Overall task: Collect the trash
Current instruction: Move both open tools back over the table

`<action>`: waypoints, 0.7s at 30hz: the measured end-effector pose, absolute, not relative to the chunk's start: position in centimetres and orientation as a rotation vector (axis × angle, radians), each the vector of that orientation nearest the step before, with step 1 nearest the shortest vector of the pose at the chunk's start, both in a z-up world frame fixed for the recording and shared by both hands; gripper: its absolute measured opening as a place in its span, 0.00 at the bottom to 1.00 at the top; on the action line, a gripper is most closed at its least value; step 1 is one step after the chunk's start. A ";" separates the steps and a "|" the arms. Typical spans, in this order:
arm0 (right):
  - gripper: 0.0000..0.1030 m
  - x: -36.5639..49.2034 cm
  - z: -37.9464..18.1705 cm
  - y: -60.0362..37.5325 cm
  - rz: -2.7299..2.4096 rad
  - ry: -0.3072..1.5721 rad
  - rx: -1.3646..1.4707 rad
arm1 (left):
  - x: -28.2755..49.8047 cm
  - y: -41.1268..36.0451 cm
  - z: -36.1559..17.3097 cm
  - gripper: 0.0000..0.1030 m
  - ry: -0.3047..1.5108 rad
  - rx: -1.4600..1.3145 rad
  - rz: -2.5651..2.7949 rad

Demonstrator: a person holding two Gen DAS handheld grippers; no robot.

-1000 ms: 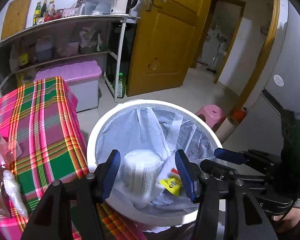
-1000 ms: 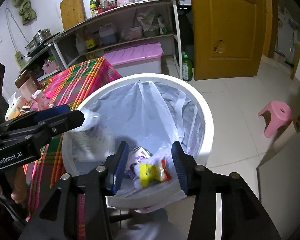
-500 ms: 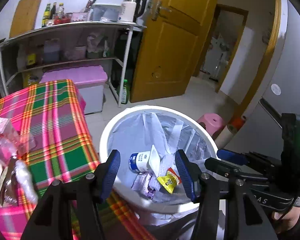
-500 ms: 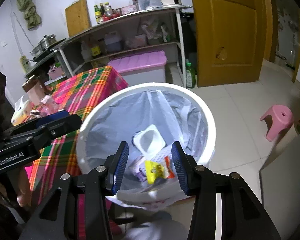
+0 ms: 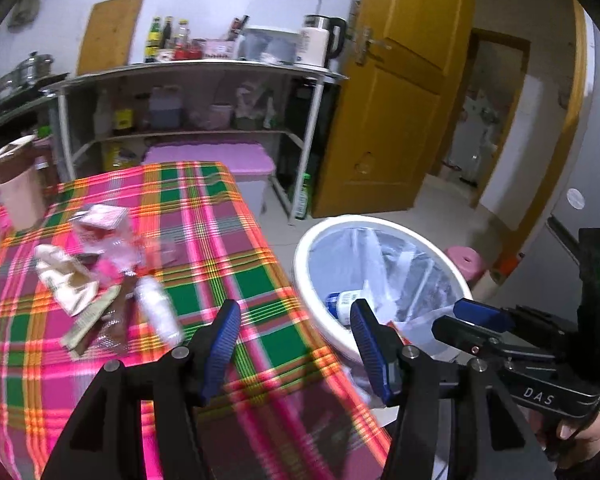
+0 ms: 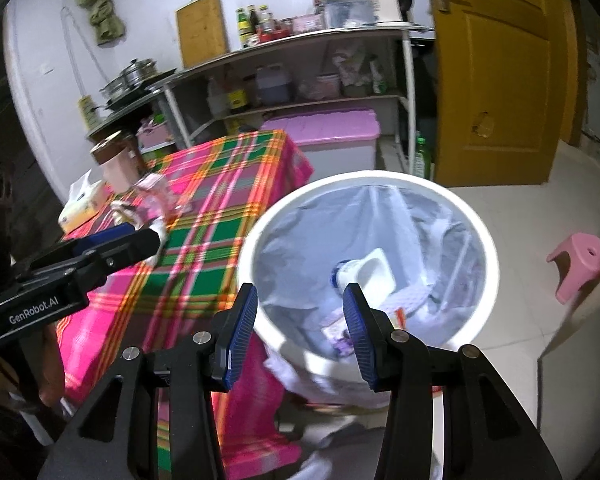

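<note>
A white trash bin (image 6: 486, 240) lined with a pale plastic bag stands on the tiled floor, just beside the corner of a desk (image 5: 228, 240) covered in a pink, green and orange plaid cloth. In the right wrist view the bin fills the centre of the frame and its contents are plain: a white container with a blue label (image 6: 360, 270) lies on its side, with wrappers beneath it. In the left wrist view the bin (image 5: 312, 248) sits at centre right, and only part of that container (image 5: 342, 302) peeks out.

More trash lies on the desk. The left wrist view shows it clearly at middle left: crumpled clear plastic, a beige wrapper (image 5: 66, 280) and a small white bottle (image 5: 158, 312) lying on its side. The right wrist view catches only a blurred edge of this pile (image 6: 152, 200), partly hidden.

The left gripper (image 5: 294, 344) hovers over the desk's near corner, fingers spread wide with nothing between them. The right gripper (image 6: 300, 328) hangs above the bin's near rim, moderately spread and also empty.

Behind, a metal shelf (image 5: 204, 66) carries bottles and a kettle; a yellow door (image 6: 496, 64) stands at upper right. A pink stool (image 6: 580, 260) sits on the floor at right.
</note>
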State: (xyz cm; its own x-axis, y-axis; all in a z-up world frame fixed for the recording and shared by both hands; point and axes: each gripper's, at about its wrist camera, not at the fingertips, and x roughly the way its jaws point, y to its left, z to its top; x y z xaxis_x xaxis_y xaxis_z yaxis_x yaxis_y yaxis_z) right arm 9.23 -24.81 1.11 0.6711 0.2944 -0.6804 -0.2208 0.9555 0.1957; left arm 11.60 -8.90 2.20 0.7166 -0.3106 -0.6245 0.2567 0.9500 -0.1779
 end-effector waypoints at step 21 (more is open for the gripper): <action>0.45 9.5 1.3 -16.9 0.454 0.823 0.017 | 7.7 0.6 2.0 0.55 0.675 -0.133 -0.115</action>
